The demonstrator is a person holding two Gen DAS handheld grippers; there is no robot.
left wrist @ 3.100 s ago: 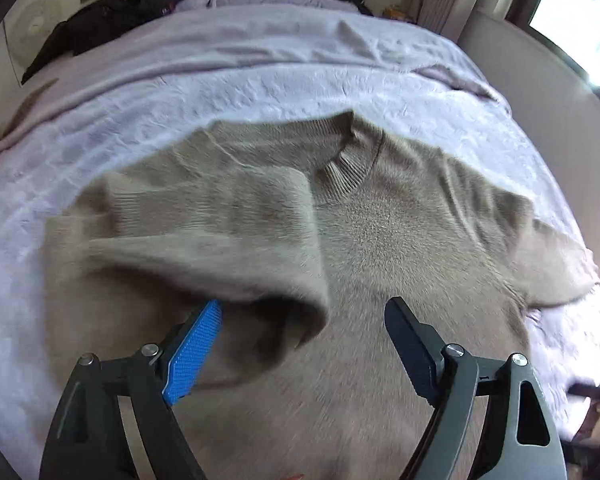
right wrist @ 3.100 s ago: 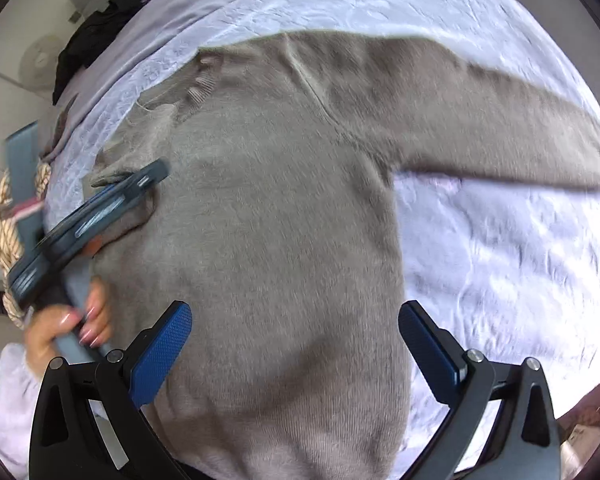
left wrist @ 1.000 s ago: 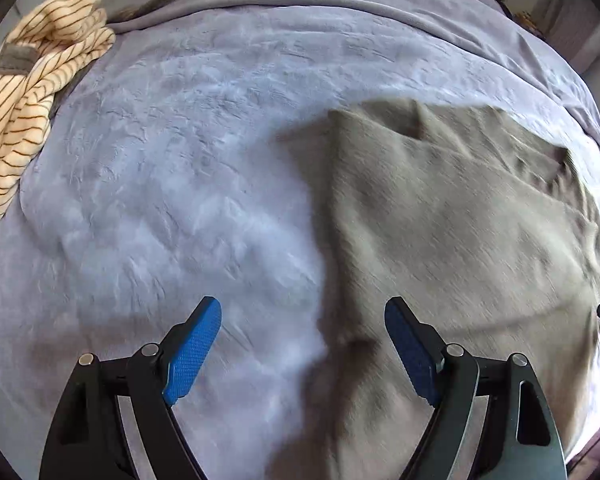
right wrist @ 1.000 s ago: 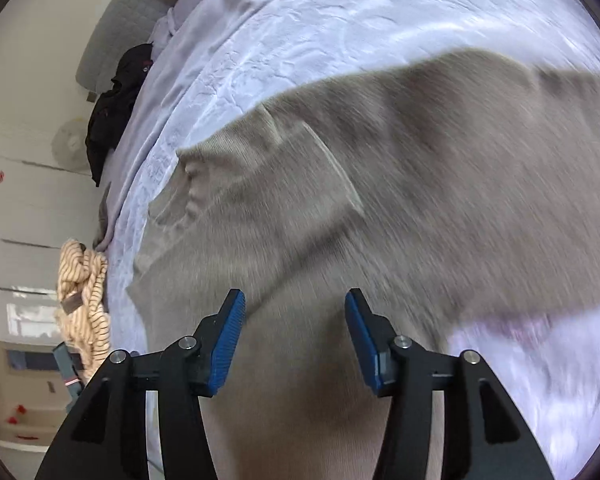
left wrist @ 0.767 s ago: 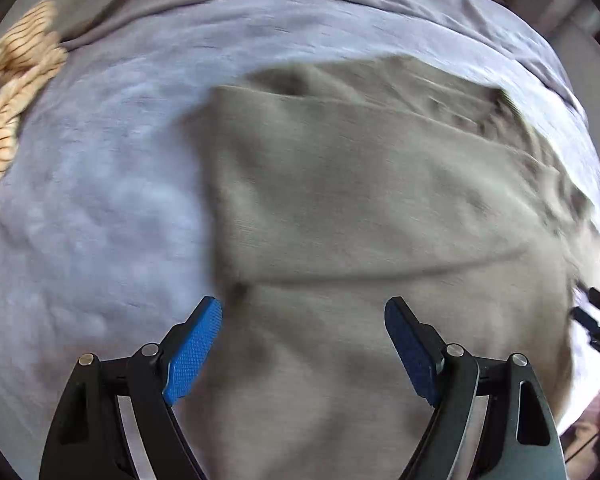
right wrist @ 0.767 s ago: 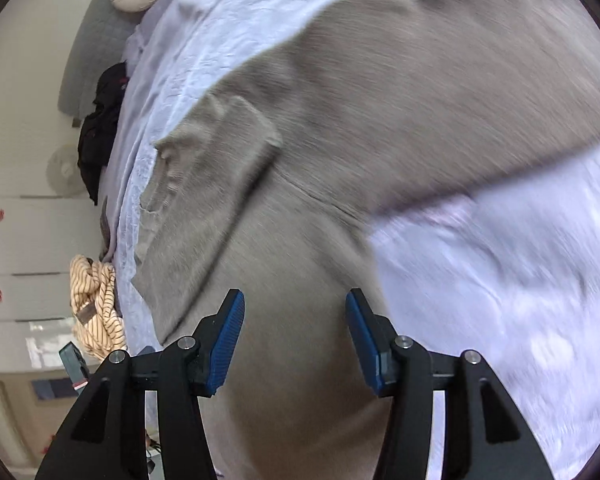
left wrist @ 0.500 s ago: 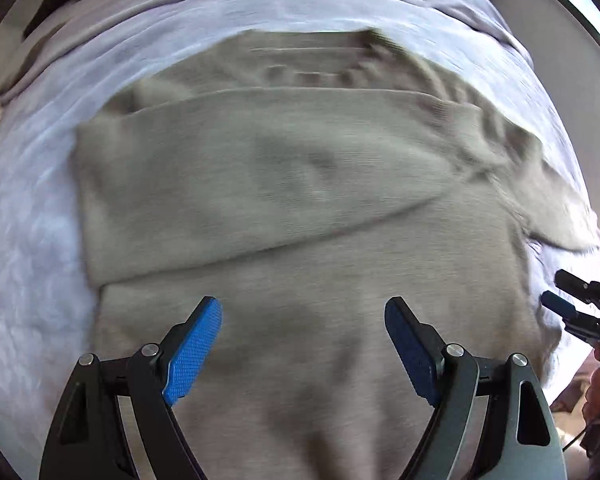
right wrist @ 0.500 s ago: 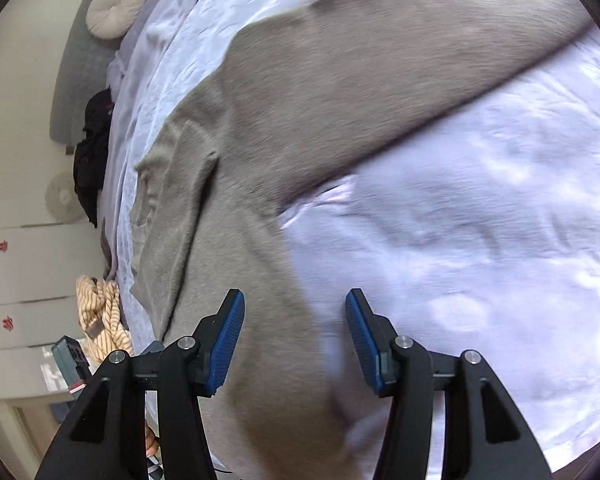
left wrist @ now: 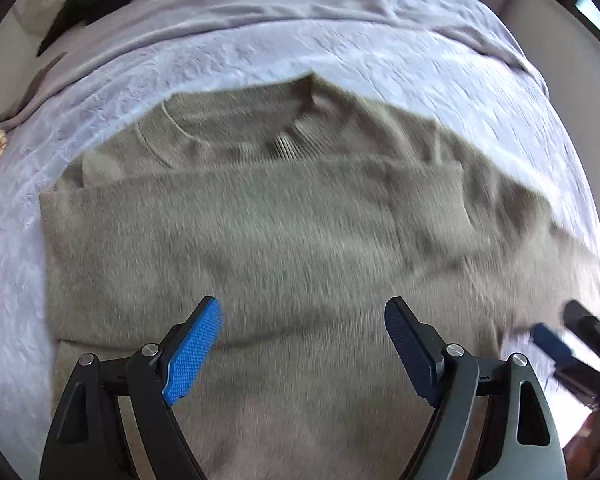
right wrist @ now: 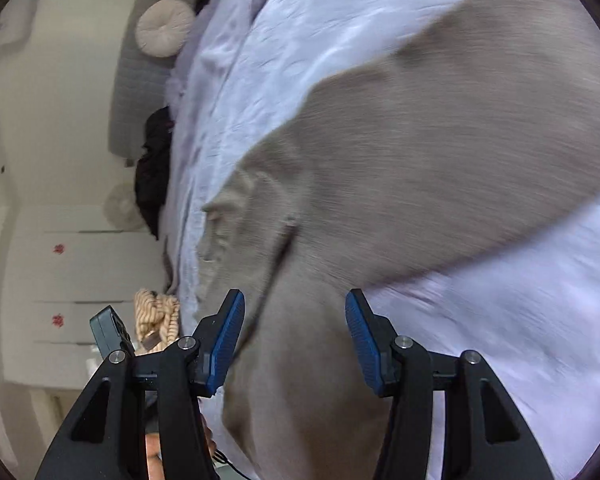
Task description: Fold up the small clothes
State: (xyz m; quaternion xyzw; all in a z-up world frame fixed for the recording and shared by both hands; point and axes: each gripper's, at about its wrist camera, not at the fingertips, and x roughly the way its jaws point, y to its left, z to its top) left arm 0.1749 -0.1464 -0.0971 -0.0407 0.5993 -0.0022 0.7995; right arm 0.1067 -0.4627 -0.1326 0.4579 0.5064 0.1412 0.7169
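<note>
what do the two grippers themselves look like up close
The left gripper and right gripper match: black plastic frames with triangular cut-outs, silver round bolt heads at the joints, and two fingers faced with blue cross-hatched pads. No cables or printed markings show on either one.

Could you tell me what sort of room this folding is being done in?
Most likely a bedroom: the sweater lies on a bed with a lavender bedspread, a round cushion rests against the padded headboard, and white cupboard doors stand beside.
</note>
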